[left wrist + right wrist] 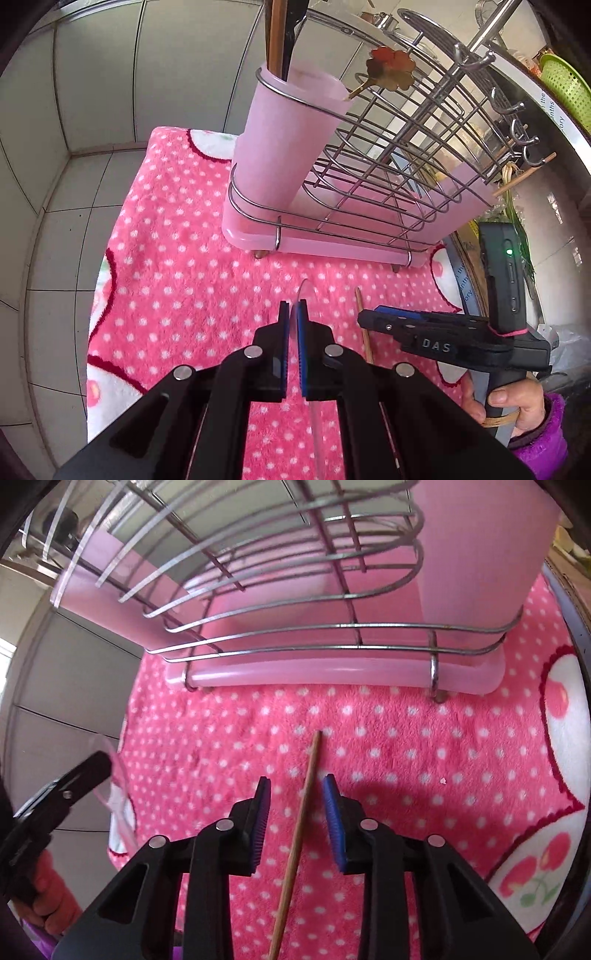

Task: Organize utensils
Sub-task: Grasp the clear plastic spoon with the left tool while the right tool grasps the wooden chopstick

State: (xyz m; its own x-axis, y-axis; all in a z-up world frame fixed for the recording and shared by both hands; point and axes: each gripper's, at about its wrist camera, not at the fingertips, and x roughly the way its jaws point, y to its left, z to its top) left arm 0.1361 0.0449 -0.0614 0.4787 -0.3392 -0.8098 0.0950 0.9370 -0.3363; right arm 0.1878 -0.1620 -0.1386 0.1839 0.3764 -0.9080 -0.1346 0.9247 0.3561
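Note:
My left gripper [293,314] is shut on a clear plastic spoon [303,291], its bowl sticking out past the fingertips above the pink cloth. A pink utensil cup [284,140] in a wire rack [388,166] stands ahead, with dark and wooden handles in it and a gold flower-shaped spoon [391,68] at its rim. My right gripper [295,786] is open, its fingers on either side of a wooden chopstick [301,823] that lies on the cloth. The chopstick also shows in the left wrist view [364,325], beside the right gripper [373,317].
The rack sits on a pink drip tray [332,672] on a pink polka-dot towel [177,258]. Grey tiled wall [74,110] lies left and behind. Hooks [517,107] hang on the rack's right end. A green basket [565,85] is at far right.

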